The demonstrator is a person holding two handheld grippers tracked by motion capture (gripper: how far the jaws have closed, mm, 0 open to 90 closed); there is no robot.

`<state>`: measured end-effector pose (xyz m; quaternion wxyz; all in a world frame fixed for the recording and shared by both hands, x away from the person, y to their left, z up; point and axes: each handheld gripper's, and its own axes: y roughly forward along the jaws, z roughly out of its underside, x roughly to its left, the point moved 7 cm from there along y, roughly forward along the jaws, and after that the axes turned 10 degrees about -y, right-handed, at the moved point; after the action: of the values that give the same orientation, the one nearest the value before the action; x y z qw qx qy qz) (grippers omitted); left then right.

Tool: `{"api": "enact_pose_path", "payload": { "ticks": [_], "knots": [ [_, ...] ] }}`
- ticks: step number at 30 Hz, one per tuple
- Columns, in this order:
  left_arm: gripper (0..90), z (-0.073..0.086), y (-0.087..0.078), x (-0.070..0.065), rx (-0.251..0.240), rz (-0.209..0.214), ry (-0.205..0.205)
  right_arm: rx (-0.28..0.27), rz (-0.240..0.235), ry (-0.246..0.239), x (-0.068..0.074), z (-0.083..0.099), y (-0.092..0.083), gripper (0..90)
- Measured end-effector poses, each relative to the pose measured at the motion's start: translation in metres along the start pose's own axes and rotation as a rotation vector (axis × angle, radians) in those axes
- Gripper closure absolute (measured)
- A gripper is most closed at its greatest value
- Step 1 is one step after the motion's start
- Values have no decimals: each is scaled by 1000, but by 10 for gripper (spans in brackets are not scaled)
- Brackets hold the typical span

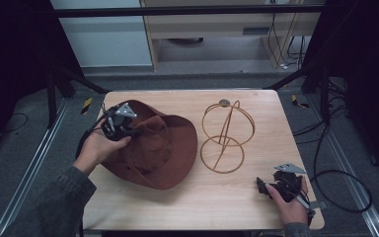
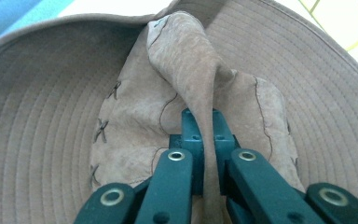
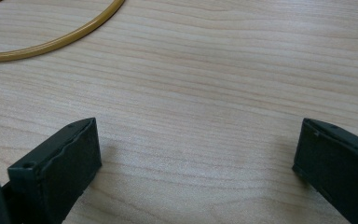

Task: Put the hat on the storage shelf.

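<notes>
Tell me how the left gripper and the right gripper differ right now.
The left gripper is shut, its fingers pinching a fold of the brown hat; the right gripper stands wide open with nothing between its fingers. The left one is over the hat's crown at the table's left; the right one sits low over bare wood near the front right corner, short of the wire hat stand. Each is held in one hand.

— What do your tools look like?
— My left tool (image 1: 117,123) and right tool (image 1: 276,186) are black, each topped by a grey three-cornered plate. Brass-coloured rivets ring the dark green-black links.
— And your clothing?
— A grey-green sleeve (image 1: 49,207) on my left arm.
</notes>
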<state>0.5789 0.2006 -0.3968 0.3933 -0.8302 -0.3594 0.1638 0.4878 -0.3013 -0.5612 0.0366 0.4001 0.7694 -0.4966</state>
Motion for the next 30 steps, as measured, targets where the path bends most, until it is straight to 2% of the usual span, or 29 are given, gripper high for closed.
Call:
{"api": "enact_pose_path", "payload": {
  "ticks": [7, 9, 10, 11, 24, 30],
  "knots": [
    [886, -4, -31, -2, -47, -1, 14, 1, 0, 0, 0, 0, 0, 6],
    [886, -5, -46, -3, -61, -2, 23, 2, 1, -2, 0, 0, 0, 5],
    [885, -5, -46, -3, -61, -2, 23, 2, 1, -2, 0, 0, 0, 5],
    [886, -6, -56, -3, -76, 1, 22, 4, 2, -2, 0, 0, 0, 5],
    [885, -11, -97, 3, -156, -10, 9, 3, 1, -1, 0, 0, 0, 5],
    [886, -17, -111, 0, -185, -6, 13, 3, 1, -2, 0, 0, 0, 6]
  ]
}}
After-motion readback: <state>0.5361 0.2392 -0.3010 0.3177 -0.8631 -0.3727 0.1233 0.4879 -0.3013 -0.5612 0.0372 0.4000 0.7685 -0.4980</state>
